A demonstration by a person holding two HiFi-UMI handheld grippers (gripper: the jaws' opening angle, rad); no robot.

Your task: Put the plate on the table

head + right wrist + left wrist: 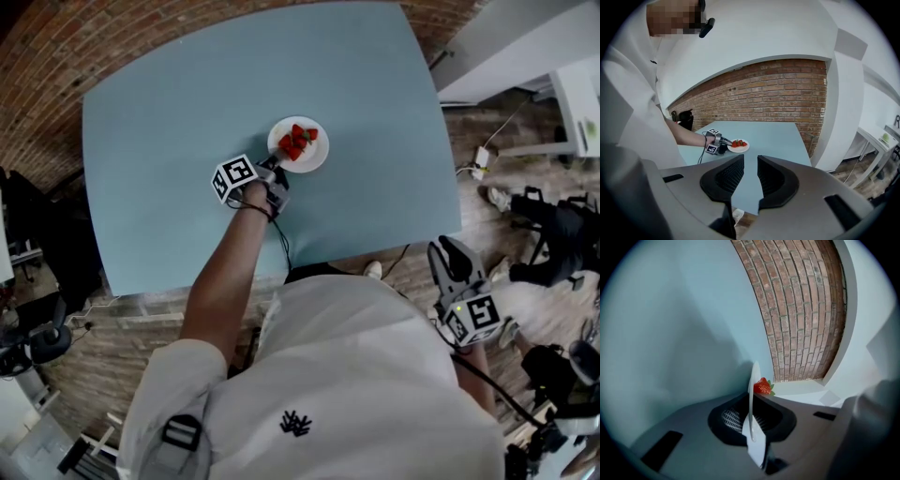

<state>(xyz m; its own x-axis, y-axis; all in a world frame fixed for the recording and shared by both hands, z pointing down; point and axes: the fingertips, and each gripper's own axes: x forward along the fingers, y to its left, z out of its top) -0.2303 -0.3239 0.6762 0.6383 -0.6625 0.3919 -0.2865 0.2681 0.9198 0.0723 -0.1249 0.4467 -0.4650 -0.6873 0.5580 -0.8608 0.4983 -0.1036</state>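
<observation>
A small white plate [313,155] with several strawberries [297,142] is near the middle of the pale blue table [178,112]. My left gripper [275,169] is shut on the plate's near rim. In the left gripper view the plate [752,399] shows edge-on between the jaws, with one strawberry [763,386] beyond it. Whether the plate rests on the table [670,333] or hangs just above it, I cannot tell. My right gripper [448,255] is off the table at the person's right side, open and empty. From the right gripper [750,176] view the plate [739,148] and the left gripper [723,140] show far off.
The table's near edge [281,272] runs just ahead of the person's body. A brick wall [778,93] stands behind the table. White furniture [572,103], cables [483,155] and dark gear [553,244] sit on the wooden floor to the right.
</observation>
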